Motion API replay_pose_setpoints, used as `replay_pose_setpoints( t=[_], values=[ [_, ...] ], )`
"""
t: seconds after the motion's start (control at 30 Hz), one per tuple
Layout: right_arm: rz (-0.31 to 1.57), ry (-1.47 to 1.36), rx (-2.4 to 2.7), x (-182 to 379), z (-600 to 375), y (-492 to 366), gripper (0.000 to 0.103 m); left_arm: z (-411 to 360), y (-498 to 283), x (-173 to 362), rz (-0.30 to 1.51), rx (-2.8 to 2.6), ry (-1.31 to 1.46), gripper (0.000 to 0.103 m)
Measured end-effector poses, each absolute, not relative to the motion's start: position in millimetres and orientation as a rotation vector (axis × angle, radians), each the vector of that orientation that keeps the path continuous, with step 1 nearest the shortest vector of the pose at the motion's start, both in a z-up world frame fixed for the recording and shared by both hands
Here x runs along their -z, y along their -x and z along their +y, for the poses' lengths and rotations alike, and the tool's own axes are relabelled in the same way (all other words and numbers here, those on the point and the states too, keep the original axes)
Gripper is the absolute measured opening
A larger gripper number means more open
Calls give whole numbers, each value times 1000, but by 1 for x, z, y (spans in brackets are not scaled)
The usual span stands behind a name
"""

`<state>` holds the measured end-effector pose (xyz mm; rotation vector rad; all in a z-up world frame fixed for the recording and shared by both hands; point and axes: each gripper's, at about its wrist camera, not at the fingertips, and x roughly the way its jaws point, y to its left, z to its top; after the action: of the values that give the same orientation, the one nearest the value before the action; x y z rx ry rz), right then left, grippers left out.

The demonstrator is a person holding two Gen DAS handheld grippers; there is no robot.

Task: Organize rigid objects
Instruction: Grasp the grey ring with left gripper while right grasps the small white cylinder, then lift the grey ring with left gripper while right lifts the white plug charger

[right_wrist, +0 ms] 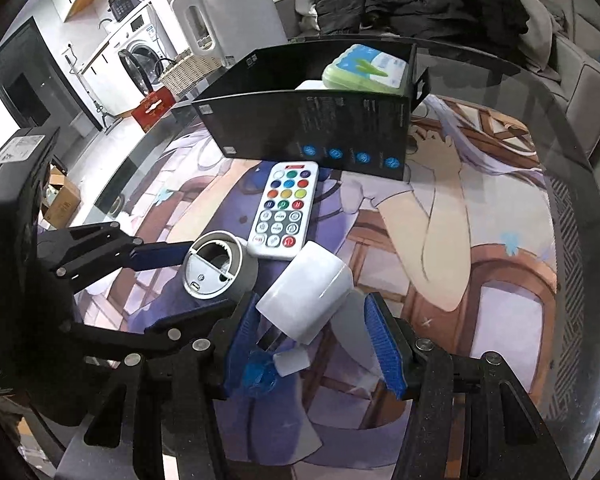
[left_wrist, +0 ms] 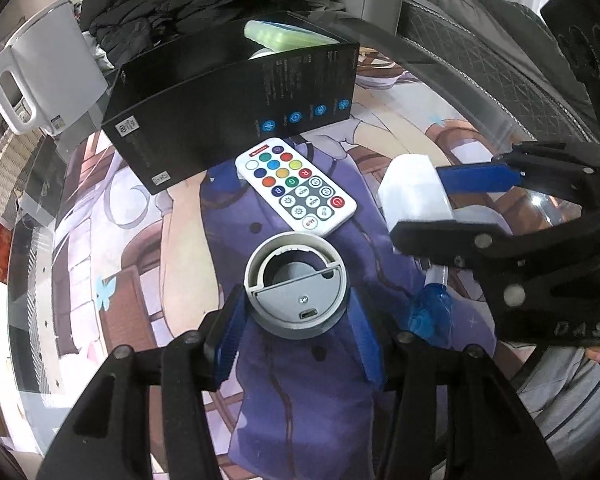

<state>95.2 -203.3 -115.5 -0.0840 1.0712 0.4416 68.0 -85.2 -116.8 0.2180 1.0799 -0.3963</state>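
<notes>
Firmly, left tool clamps grey cylinder; right tool, marked DAS, grips white cup.

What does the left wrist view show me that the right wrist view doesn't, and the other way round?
Only the left wrist view: the grey ring device head-on between the left gripper's pads, a small port on its face.

Only the right wrist view: the washing machine, wicker basket and red box behind the table.

Both: the black box holding a green case, the remote, the white kettle, and the white adapter between the right gripper's fingers.
</notes>
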Motion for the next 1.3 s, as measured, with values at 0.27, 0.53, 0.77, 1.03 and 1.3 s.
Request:
replay_pose_setpoints(
  t=[0.27,0.53,0.77,1.03,1.3],
  values=[
    [1047,103,-410,110,-207,-101,51,-56,-72,110,1069,337,-165,47],
    [1040,103,-392,108,-212,-107,51,-51,-77,116,1092,303,-185,49],
    [1044,84,-358,109,-226,-115,51,-52,-79,117,1096,305,-172,49],
    [1045,-32,-364,108,-233,-118,57,-62,-79,116,1098,318,-187,50],
    [1058,28,-295,113,-246,-121,57,-56,-76,116,1106,327,-165,50]
  ],
)
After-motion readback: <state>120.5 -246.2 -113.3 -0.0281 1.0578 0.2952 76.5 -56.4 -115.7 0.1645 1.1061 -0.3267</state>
